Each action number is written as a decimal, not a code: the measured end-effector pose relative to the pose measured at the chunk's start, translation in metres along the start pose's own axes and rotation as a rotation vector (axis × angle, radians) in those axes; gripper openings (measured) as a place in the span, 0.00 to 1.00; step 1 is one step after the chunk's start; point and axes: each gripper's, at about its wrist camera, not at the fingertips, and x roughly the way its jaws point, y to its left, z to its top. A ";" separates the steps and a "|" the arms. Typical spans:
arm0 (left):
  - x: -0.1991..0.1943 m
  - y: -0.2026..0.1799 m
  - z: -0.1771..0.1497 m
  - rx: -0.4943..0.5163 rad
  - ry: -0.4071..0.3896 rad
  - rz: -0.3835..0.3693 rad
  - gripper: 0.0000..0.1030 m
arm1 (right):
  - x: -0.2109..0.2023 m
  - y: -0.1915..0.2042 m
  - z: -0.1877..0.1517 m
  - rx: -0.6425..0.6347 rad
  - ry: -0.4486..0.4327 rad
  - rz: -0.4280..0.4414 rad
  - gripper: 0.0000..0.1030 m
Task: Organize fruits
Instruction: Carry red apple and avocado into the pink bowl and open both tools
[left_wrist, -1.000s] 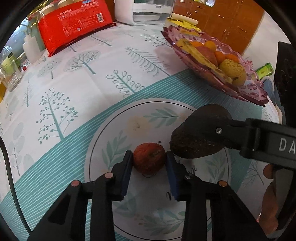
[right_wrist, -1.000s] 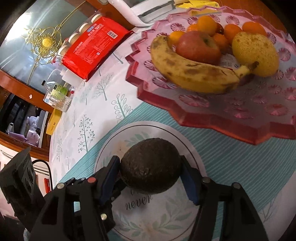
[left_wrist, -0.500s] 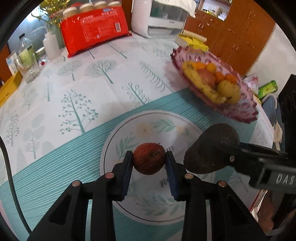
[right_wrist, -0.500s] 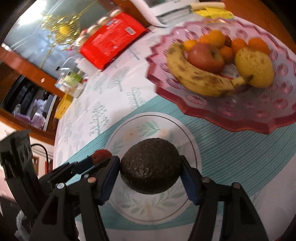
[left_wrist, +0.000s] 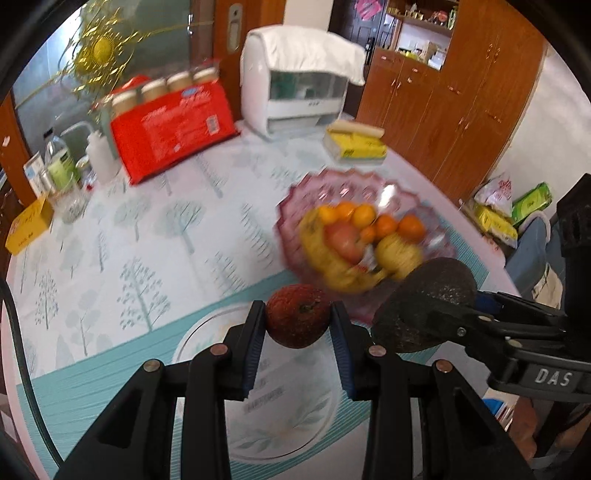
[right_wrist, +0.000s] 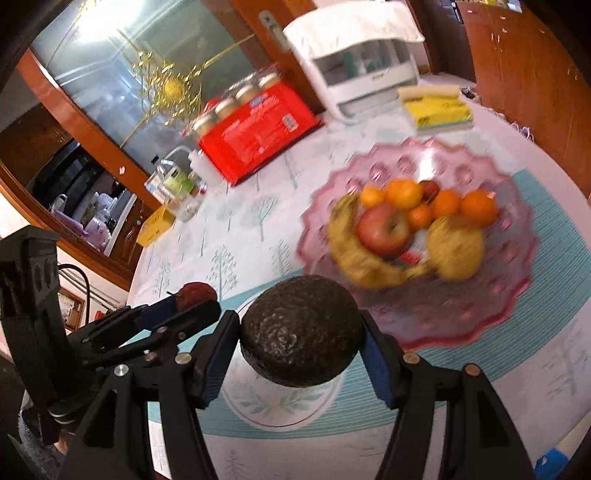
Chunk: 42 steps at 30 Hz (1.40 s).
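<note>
Left claw (left_wrist: 298, 325) clamps red fruit (left_wrist: 297, 316) between pads

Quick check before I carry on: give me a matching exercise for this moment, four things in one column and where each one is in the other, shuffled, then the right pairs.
Things:
1. small dark-red round fruit
2. dark bumpy-skinned avocado
3. spotted yellow banana
4. red flat packet

Places:
A. in the pink scalloped glass bowl
B. between the jaws of the left gripper
C. at the far side of the tree-print tablecloth, in front of a row of jars
D. between the jaws of the right gripper

Pairs: 1-B, 2-D, 3-A, 4-C
</note>
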 end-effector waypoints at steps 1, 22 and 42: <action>0.000 -0.006 0.005 0.001 -0.007 -0.003 0.33 | -0.006 -0.006 0.007 -0.006 -0.007 -0.003 0.62; 0.097 -0.091 0.065 -0.109 0.039 0.064 0.33 | 0.035 -0.127 0.127 -0.106 0.061 -0.056 0.62; 0.152 -0.083 0.052 -0.203 0.146 0.131 0.33 | 0.088 -0.121 0.144 -0.229 0.122 -0.006 0.50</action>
